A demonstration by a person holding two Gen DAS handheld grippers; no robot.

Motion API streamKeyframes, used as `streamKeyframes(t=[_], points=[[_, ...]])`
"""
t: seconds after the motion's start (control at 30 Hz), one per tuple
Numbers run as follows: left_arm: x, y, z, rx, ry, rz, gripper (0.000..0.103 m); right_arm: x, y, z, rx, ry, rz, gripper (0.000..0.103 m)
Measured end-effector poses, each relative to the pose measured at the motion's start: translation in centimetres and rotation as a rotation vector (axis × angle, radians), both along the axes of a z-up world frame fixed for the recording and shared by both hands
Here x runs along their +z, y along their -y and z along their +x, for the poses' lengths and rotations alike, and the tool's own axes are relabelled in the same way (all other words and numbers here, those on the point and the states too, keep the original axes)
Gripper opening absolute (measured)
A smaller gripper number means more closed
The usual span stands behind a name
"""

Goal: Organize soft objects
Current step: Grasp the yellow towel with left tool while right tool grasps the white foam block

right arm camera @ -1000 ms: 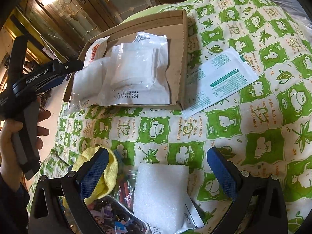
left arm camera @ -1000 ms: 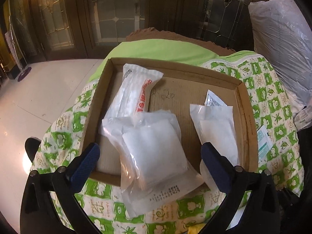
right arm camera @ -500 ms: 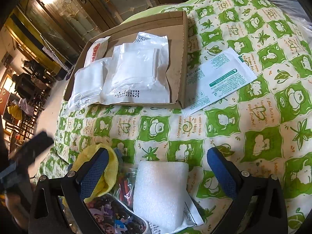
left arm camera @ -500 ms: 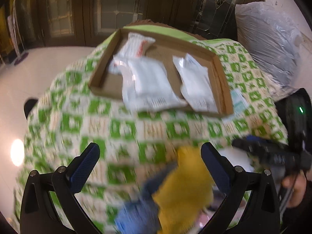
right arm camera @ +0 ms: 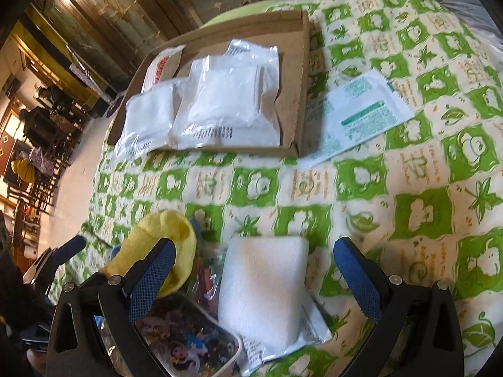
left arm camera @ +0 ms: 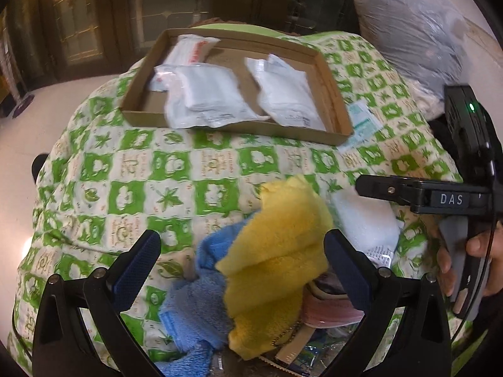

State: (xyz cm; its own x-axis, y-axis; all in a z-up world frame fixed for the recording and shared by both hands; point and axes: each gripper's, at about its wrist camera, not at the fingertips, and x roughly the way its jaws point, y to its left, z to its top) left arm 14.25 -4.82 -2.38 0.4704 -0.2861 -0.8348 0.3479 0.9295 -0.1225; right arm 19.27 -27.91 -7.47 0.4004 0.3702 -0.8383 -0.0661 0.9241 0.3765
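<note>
Left wrist view: left tongs (left arm camera: pixel 242 265) gape wide above yellow cloth (left arm camera: pixel 276 264); right tongs (right arm camera: pixel 253 270) wide, empty.

A: What is lying between the right gripper's (right arm camera: pixel 250 256) spread fingers?

B: A white foam pad (right arm camera: pixel 262 286), sitting on the green patterned cloth (right arm camera: pixel 424 169).

A: And farther off?

B: The cardboard tray (right arm camera: pixel 300 62) is holding white packets (right arm camera: pixel 226 110); a printed sachet (right arm camera: pixel 358 113) is lying just right of it. A yellow cloth (right arm camera: pixel 166 245) is bunching near left.
</note>
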Motion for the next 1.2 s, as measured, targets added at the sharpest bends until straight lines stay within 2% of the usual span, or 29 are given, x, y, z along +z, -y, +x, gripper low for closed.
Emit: streamKeyframes(t=[0.17,0.23,0.27,0.33,0.37,0.43,0.5,0.63,0.73,0.83,0.93,1.0,1.1,1.2], points=[[-0.3,2.5,-0.6,-0.08,0.02,0.039,0.102,-0.1,-0.6,0.0,0.019,-0.027,-0.053,0.091],[-0.6,3.6,-0.5,-0.106,0.019,0.073,0.095,-0.3,-0.7,0.2,0.016,-0.037,-0.06,0.091],[-1.0,4.2,-0.4,-0.123,0.013,0.094,0.089,-0.3,-0.6,0.2,0.013,-0.039,-0.063,0.09],[-2.1,5.1,0.1,-0.143,-0.01,0.138,0.068,-0.3,-0.7,0.3,0.012,-0.04,-0.068,0.09],[-3.0,5.4,0.5,-0.147,-0.035,0.172,0.053,-0.4,-0.8,0.3,0.013,-0.039,-0.071,0.09],[-3.6,5.3,0.9,-0.146,-0.029,0.191,0.053,-0.4,-0.9,0.3,0.017,-0.039,-0.081,0.09],[-3.0,4.6,1.3,-0.122,-0.016,0.16,0.05,-0.4,-1.1,0.2,0.022,-0.037,-0.09,0.09],[-0.8,1.7,2.9,-0.01,0.043,0.122,0.049,-0.7,-1.7,0.2,0.031,-0.036,-0.108,0.09],[-0.1,-1.2,4.6,0.082,0.038,0.079,0.049,-0.8,-2.4,0.1,0.045,-0.034,-0.124,0.09],[-1.3,-3.0,5.5,0.123,0.002,0.06,0.049,-1.2,-3.1,0.1,0.064,-0.037,-0.148,0.088],[-2.7,-3.6,5.1,0.119,-0.032,-0.029,0.051,-1.9,-4.0,0.1,0.091,-0.057,-0.188,0.082],[-3.3,-2.8,4.5,0.087,-0.021,-0.012,0.053,-2.7,-4.5,0.3,0.103,-0.083,-0.231,0.077],[-3.6,-1.1,3.7,0.033,0.006,0.063,0.054,-3.5,-5.1,0.4,0.119,-0.095,-0.288,0.073],[-4.0,0.1,3.6,0.009,0.02,0.117,0.057,-3.5,-5.1,0.6,0.111,-0.087,-0.295,0.062]])
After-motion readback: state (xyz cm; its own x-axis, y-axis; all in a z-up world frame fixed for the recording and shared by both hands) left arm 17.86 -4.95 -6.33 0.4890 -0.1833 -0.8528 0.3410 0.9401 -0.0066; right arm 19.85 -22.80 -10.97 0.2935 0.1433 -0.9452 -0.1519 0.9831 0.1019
